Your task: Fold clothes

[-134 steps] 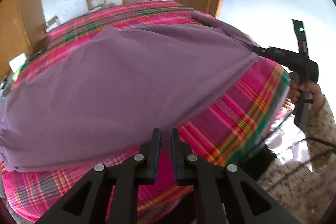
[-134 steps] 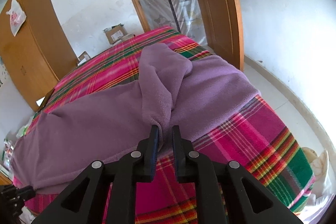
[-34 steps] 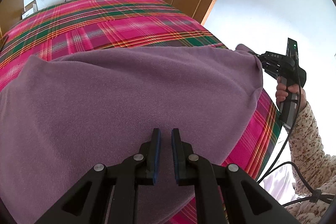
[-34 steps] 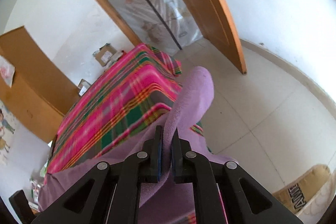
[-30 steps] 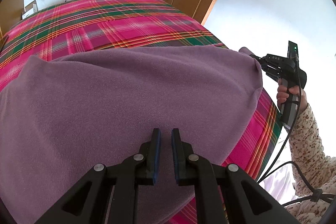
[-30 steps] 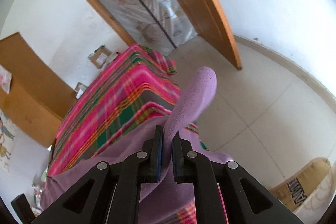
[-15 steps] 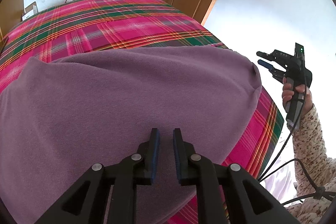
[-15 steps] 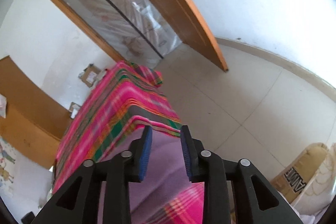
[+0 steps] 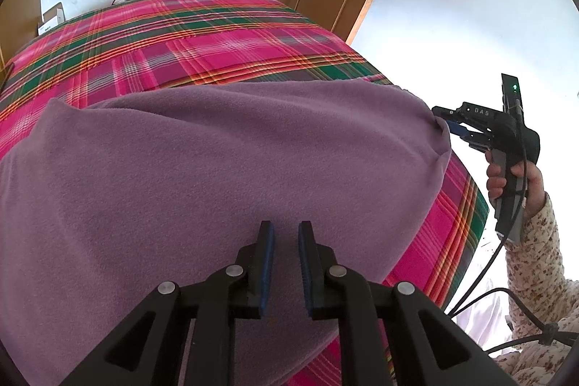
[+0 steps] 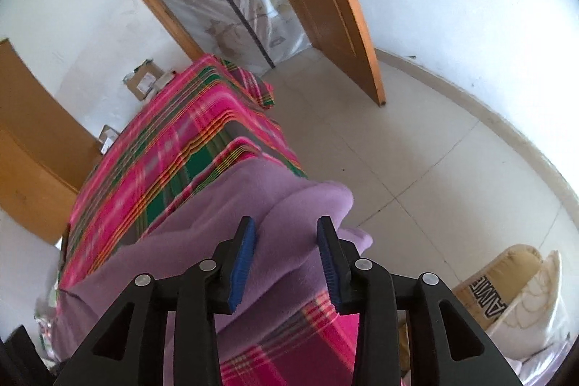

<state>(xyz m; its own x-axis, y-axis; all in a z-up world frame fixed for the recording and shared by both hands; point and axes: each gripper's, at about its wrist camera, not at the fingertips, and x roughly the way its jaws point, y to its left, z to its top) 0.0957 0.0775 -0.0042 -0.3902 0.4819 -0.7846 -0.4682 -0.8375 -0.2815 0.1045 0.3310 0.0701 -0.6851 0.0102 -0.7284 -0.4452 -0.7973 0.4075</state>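
A purple fleece garment (image 9: 224, 176) lies spread over the near part of a bed covered with a pink plaid blanket (image 9: 202, 35). Its right end reaches the bed's right edge, where a soft fold droops just past the corner toward the tiled floor (image 10: 434, 161).

The left tool (image 9: 285, 241) hovers low over the near middle of the fleece with a narrow gap between its blue pads. No cloth appears to be pinched there; the fabric below looks flat and undisturbed.

The right tool (image 10: 286, 241), held in a hand (image 9: 506, 179) with a floral sleeve (image 9: 535, 263), sits at the right edge of the bed. Its jaws are opening, now roughly half apart. The bunched end of the fleece lies beneath and between the fingers in its own view, but the pads do not press on it, so the cloth is released.

By my reading, one fold or a spreading pull has just been set down, and both tools are free for a fresh grip. The garment looks smooth but still wide, so more folding remains. The next move probably calls for each tool to pick an edge or corner, close firmly on a single layer or a clean doubled edge, and carry it across evenly. The drooping right end could slide off the bed if left loose.
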